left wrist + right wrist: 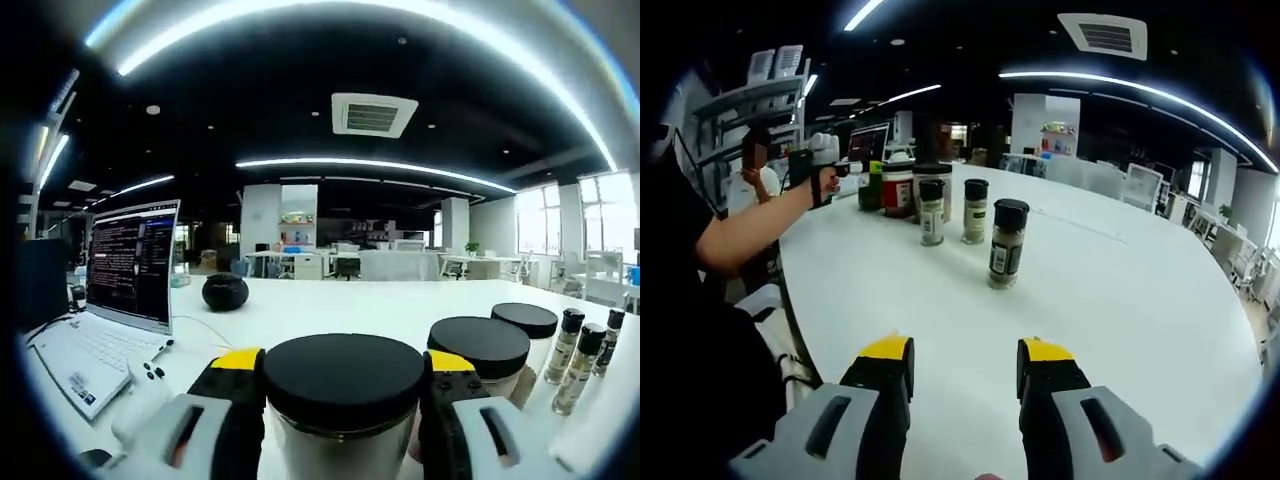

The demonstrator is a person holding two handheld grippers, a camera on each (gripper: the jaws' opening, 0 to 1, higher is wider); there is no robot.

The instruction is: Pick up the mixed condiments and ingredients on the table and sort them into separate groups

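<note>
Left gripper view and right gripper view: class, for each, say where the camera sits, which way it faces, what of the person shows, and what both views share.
Left gripper view: rides the left gripper, low over the table, facing the laptop and office; its fingers clamp a black-lidded jar.
Right gripper view: rides the right gripper, fingers apart, facing along the table toward three spice bottles; the person's forearm shows.
Shared: the white table, jars and spice bottles.

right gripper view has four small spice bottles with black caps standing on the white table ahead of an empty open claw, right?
Not four: the right gripper view shows three small spice bottles with black caps standing on the white table, ahead of the empty, open right claw. The rest is correct.
</note>
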